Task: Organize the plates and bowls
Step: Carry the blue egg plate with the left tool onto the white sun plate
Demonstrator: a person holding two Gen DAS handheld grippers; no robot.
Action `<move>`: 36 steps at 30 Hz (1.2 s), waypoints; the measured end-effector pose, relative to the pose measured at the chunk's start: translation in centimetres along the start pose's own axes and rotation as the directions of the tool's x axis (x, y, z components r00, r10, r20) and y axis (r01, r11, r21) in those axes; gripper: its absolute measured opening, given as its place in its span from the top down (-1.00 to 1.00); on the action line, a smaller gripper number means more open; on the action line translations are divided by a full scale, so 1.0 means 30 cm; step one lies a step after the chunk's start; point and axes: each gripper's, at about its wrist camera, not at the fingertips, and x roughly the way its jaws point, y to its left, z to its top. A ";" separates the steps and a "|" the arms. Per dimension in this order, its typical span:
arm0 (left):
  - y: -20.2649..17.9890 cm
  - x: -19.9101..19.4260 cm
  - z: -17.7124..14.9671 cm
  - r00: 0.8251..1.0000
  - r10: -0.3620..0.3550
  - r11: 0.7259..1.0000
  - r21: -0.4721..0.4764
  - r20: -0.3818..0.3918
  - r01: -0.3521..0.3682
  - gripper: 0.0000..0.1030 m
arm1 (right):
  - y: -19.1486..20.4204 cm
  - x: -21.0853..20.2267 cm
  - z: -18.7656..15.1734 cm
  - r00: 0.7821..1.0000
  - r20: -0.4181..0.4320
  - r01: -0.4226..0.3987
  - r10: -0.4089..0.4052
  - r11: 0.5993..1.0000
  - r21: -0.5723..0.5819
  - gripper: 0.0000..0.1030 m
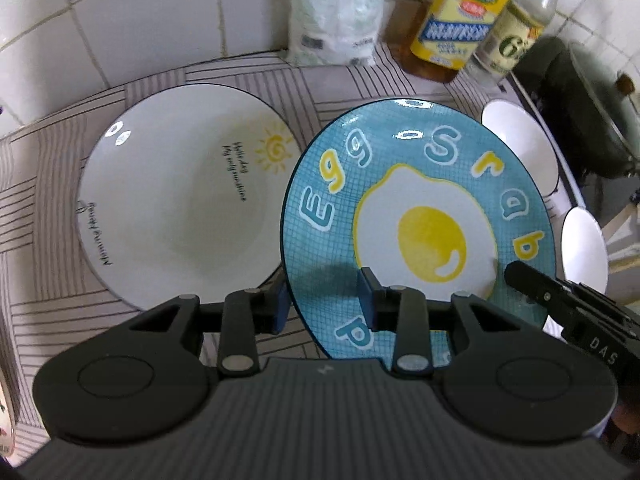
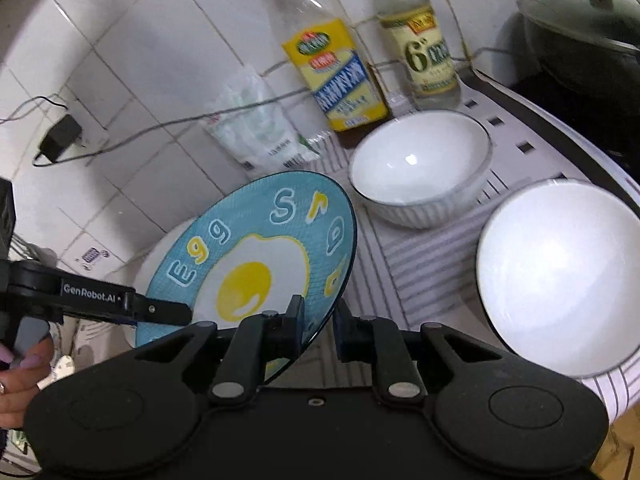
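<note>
A blue plate with a fried-egg picture (image 1: 420,224) is tilted up off the counter, held at both edges. My left gripper (image 1: 324,300) has its jaws either side of the plate's left rim. My right gripper (image 2: 320,320) has its jaws either side of the plate's right rim (image 2: 280,248); one of its fingers (image 1: 532,280) shows in the left wrist view. A white plate with a sun drawing (image 1: 180,196) lies flat to the left, partly behind the blue plate (image 2: 160,256). Two white bowls (image 2: 420,164) (image 2: 560,272) stand to the right.
Two bottles (image 2: 332,64) (image 2: 424,44) and a white bag (image 2: 256,128) stand against the tiled wall. A dark pot with a lid (image 2: 580,36) sits at the far right. A striped cloth (image 2: 420,264) covers the counter. A charger and cable (image 2: 60,140) hang on the wall.
</note>
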 end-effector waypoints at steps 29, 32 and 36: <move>0.479 -0.091 -0.063 0.999 0.029 0.927 -0.372 -0.017 -0.033 0.35 | 0.434 0.286 0.140 0.968 -0.180 -0.222 0.173 0.925 -0.307 0.62; 0.492 -0.057 -0.053 0.999 0.026 0.925 -0.377 -0.043 -0.041 0.35 | 0.428 0.335 0.145 0.964 -0.204 -0.225 0.171 0.933 -0.281 0.62; 0.513 -0.024 -0.046 0.997 0.027 0.915 -0.399 -0.071 -0.053 0.35 | 0.428 0.385 0.139 0.962 -0.228 -0.212 0.151 0.938 -0.274 0.61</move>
